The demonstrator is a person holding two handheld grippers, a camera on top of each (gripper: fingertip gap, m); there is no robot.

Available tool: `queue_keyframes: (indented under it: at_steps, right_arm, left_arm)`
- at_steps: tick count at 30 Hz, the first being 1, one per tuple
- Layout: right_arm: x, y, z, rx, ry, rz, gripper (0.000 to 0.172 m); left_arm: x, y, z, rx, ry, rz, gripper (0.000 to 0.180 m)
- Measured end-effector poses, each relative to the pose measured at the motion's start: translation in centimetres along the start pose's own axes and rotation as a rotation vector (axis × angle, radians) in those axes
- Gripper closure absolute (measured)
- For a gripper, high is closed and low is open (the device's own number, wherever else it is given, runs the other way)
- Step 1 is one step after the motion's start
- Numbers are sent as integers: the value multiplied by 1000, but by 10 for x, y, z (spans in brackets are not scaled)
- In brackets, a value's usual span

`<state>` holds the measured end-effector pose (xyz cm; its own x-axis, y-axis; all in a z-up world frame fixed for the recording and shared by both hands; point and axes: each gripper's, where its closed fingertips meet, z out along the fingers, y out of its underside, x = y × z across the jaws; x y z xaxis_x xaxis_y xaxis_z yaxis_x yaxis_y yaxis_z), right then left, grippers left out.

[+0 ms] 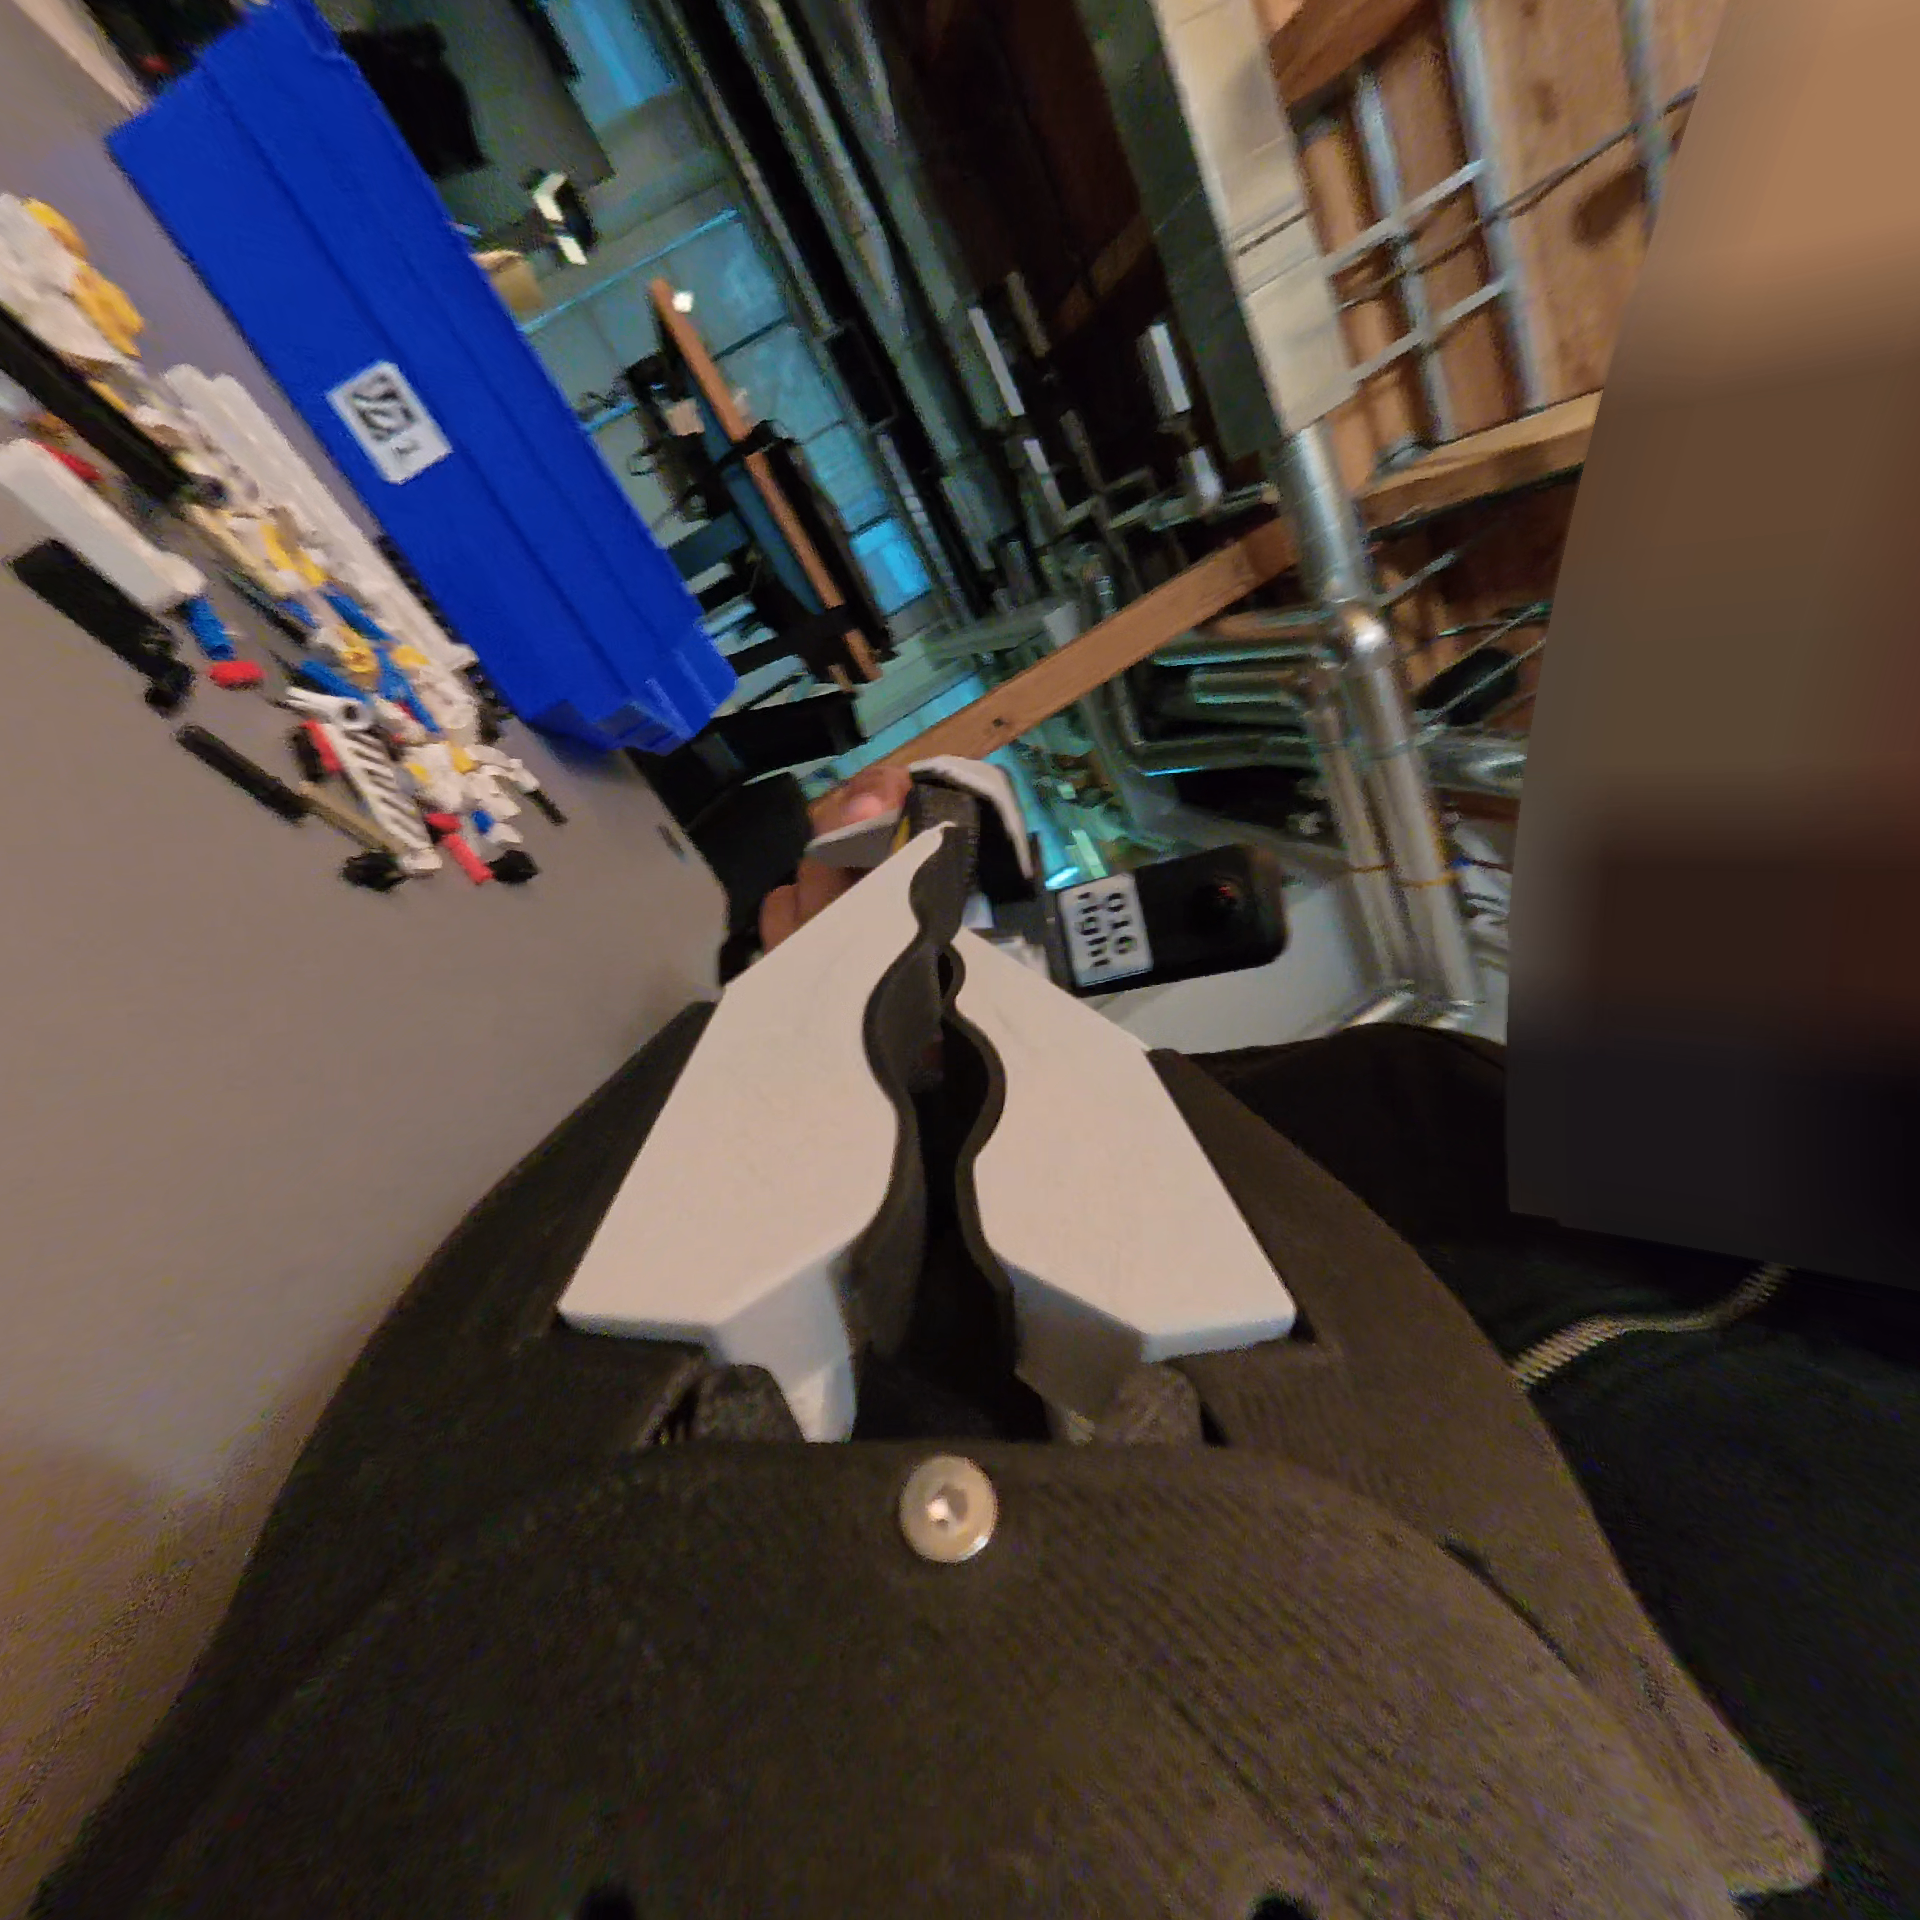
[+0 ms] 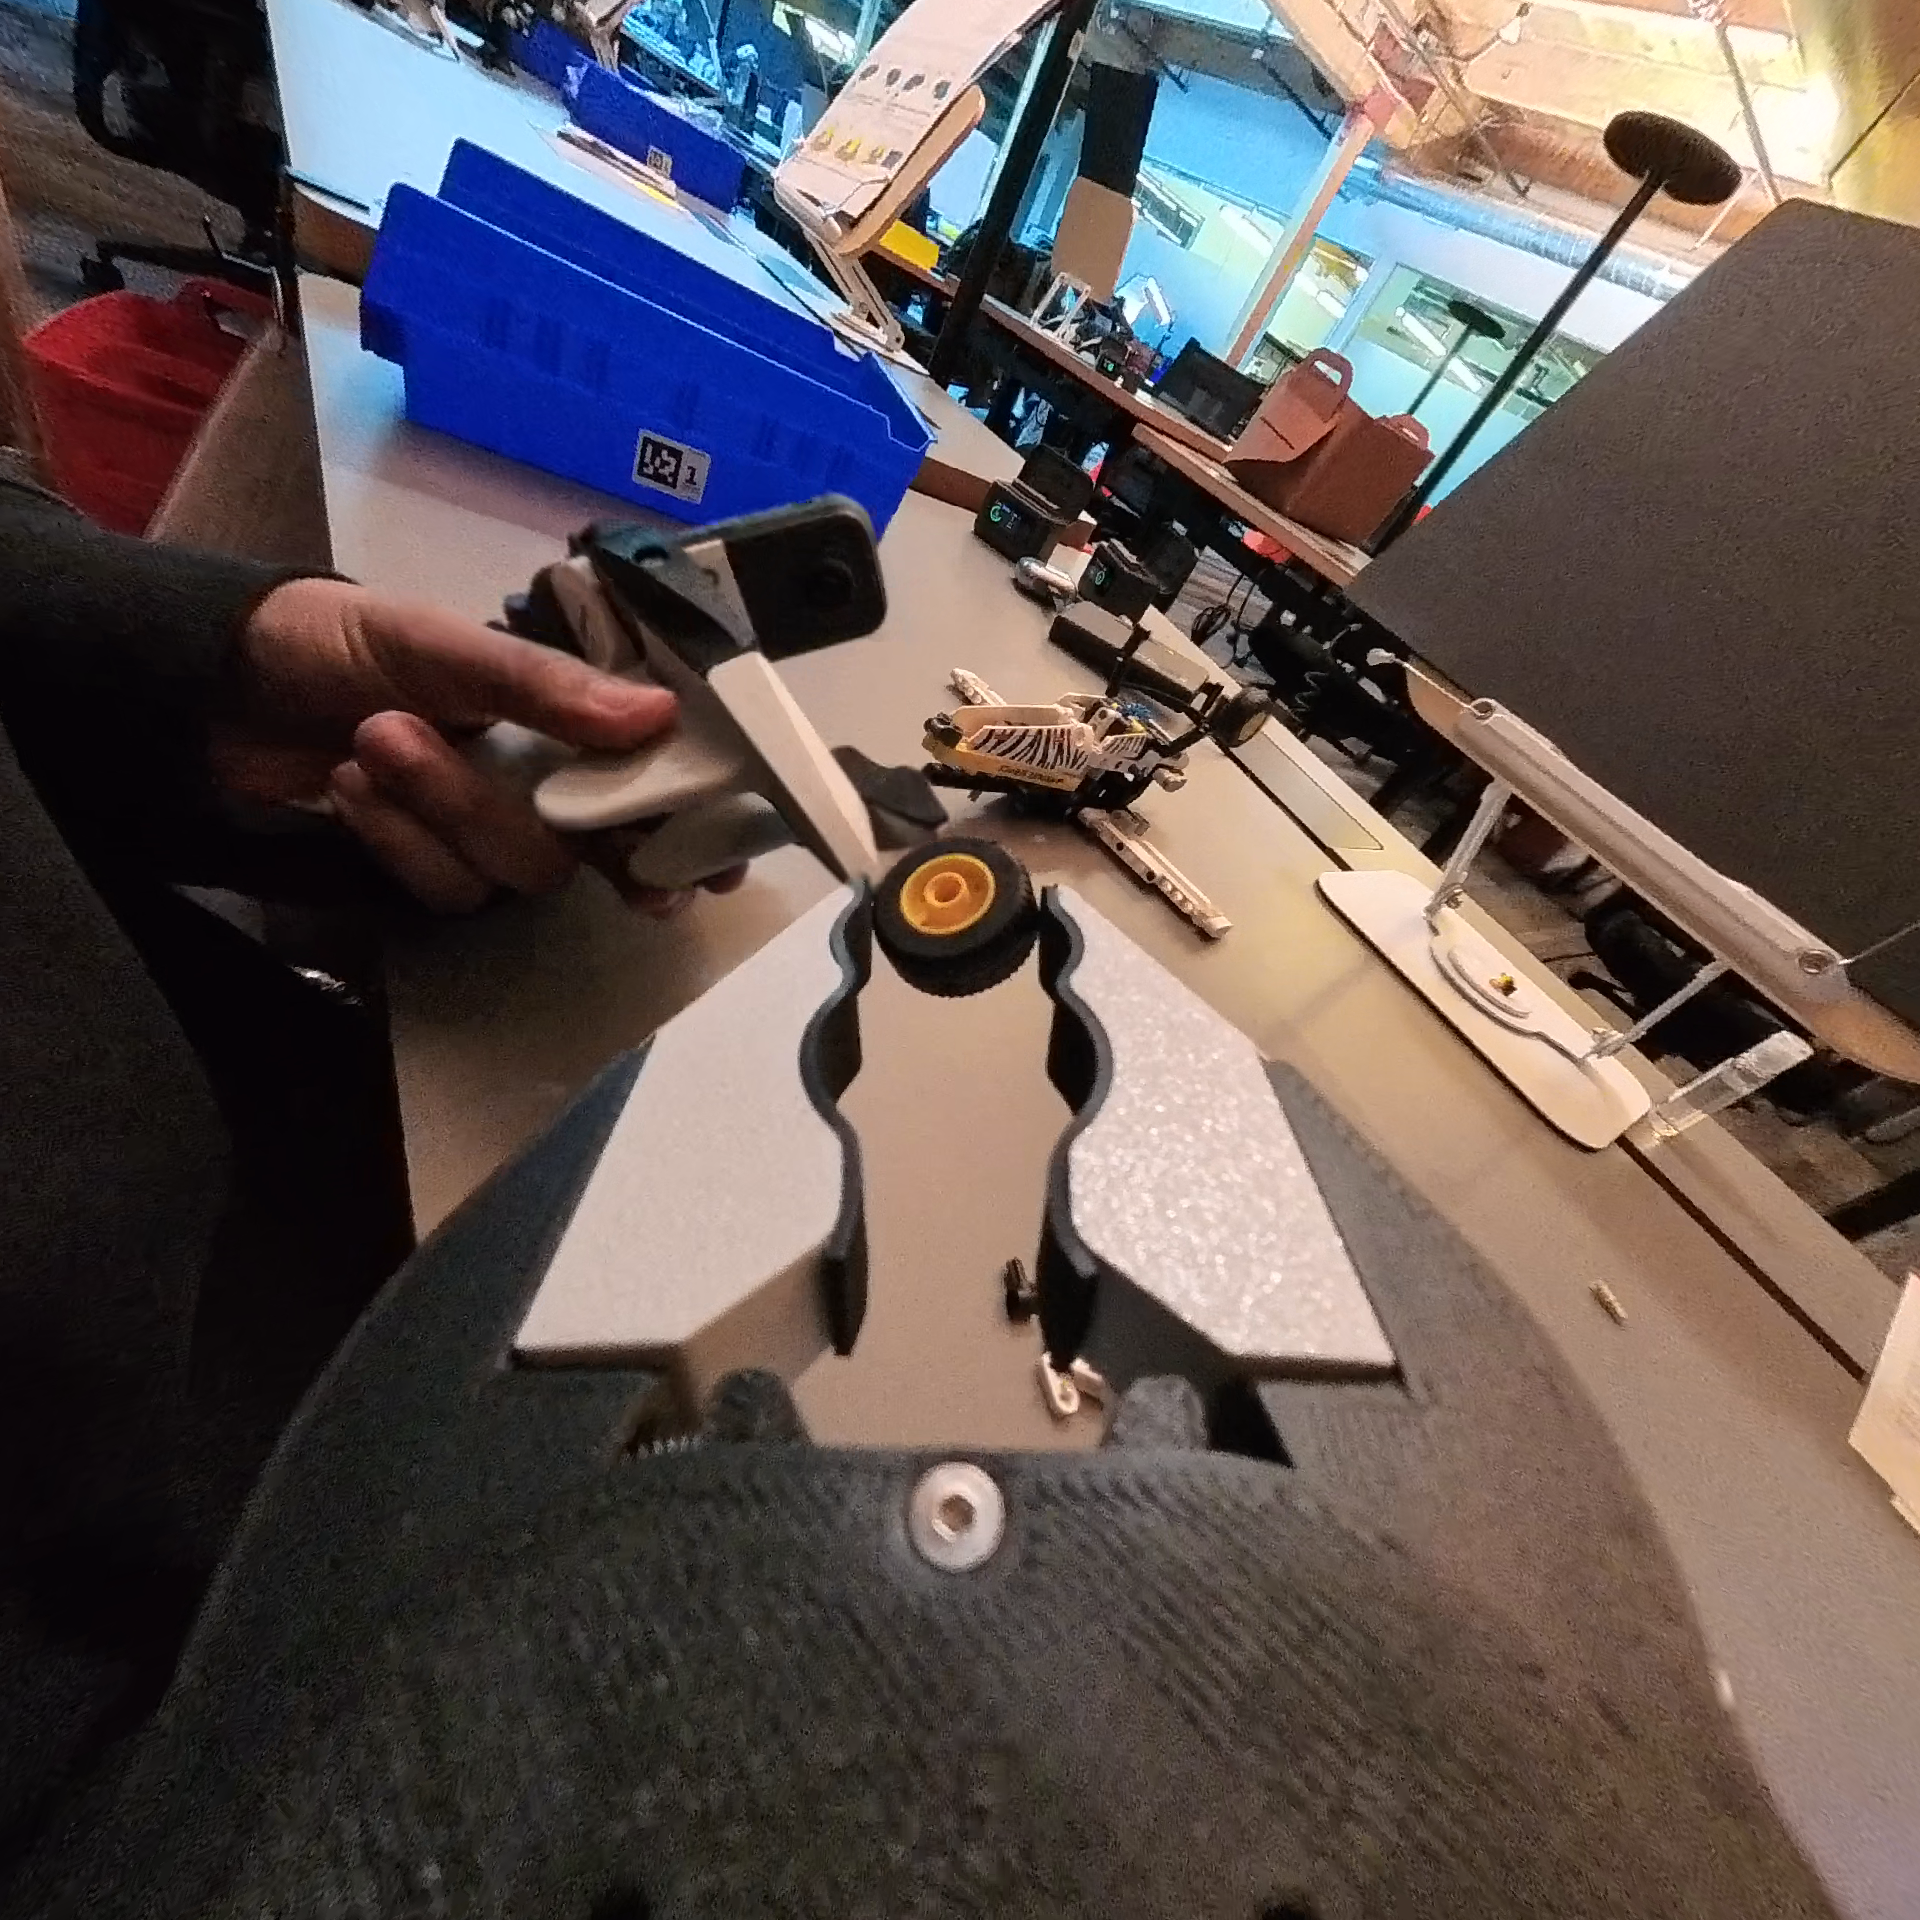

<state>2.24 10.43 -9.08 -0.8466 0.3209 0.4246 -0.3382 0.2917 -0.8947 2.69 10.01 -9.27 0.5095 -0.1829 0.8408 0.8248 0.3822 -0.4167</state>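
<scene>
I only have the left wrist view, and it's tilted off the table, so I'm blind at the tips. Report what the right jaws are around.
Observer: A black wheel with a yellow hub sits between the right gripper's jaws, near their tips.
Operator: Give me my own tip's position.
Observer: The left gripper points its closed tip at that wheel's left edge.
Operator: Name what lies to the wheel's right.
Observer: A white flat stand base rests on the table.
</scene>
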Motion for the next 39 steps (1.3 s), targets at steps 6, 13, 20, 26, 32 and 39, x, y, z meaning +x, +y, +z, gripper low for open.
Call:
queue_keyframes:
  at_steps: [6, 13, 20, 26, 32, 39]
  right_arm:
    - [6, 3, -3, 5, 19, 36, 141]
    - [10, 5, -5, 3, 42, 50, 142]
    - [15, 9, -7, -11, 64, 64, 142]
    - [15, 15, -8, -36, 74, 60, 142]
    - [17, 19, -7, -50, 81, 71, 142]
    - [15, 20, -5, -57, 78, 60, 142]
  left_arm:
    - [-6, 10, 1, -101, -158, 259, 180]
    - [-3, 14, -4, -155, -276, 558, 180]
    - [-24, 10, -6, -173, -447, 578, 180]
    - [-24, 8, -5, -157, -440, 542, 180]
    - [-29, -1, -9, -108, -487, 501, 180]
    - [-34, -1, -8, -102, -508, 480, 180]
